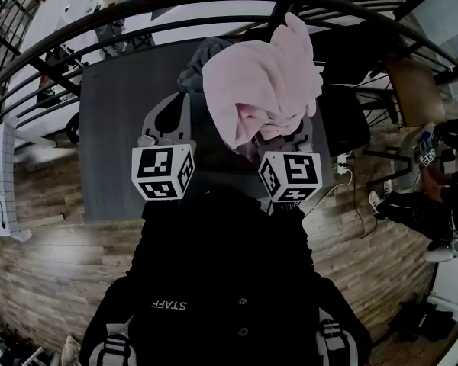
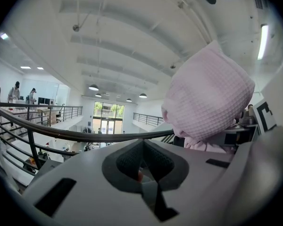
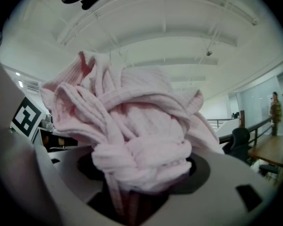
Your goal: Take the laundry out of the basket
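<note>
Now our right hand-held gripper pinches a bunched pink towel, while our left hand-held gripper is pressed together, empty.

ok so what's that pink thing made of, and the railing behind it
Pink cloth: looks like soft cotton waffle-weave towelling, matte; a fine grid texture shows in the left gripper view and it bunches into limp folds. Railing: probably painted or coated metal, dark with a slight sheen; thin round bars hold a long curve.
</note>
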### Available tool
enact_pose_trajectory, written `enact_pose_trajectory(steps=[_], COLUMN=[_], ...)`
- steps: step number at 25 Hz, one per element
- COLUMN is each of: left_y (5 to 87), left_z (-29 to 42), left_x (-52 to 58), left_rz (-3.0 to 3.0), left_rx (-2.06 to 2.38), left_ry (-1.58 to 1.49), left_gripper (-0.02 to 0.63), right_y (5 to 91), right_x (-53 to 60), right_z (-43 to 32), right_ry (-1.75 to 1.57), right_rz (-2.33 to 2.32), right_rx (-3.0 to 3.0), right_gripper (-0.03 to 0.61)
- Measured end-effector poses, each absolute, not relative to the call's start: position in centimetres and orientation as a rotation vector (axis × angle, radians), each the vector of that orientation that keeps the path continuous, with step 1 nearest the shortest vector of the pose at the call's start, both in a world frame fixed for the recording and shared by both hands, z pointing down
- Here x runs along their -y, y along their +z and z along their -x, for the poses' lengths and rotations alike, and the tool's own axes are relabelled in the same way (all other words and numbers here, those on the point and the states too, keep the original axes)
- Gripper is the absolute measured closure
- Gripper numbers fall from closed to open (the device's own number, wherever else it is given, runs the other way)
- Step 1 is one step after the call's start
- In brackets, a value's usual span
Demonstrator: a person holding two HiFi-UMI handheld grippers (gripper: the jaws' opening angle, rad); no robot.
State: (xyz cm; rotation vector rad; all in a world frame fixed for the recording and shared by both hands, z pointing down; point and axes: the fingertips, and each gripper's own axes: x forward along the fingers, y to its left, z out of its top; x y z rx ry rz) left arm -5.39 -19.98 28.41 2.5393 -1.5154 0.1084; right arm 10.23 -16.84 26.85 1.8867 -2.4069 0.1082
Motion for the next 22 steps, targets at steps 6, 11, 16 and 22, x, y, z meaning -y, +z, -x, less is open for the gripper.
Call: enact_pose_trajectory(steps=[6, 11, 16, 22], left_y=[28.57, 28.79, 28.84, 28.89], left_z=[5.40, 4.96, 5.30, 5.31], left_x=[20.02, 20.09, 20.00, 20.20], left_rz=[-2.537, -2.550, -2.547, -2.549], left_rx=[1.516, 1.517, 1.514, 1.507], left_ry=[0.118, 0.144, 0.147, 0.148], left_gripper=[0.614, 0.614, 0.614, 0.614], right_y=[26.87, 27.10, 27.08, 26.84], right_x=[16.81, 16.86, 16.70, 16.95], right_z=[-10.17, -10.35, -10.01, -9.82], right_ry=[0.113, 0.119, 0.120, 0.111], right_rz=[-1.881, -1.864, -1.858, -1.850], right_rx=[2.415, 2.422, 2.428, 2.438], right_gripper=[0.226, 0.225, 0.225, 0.225])
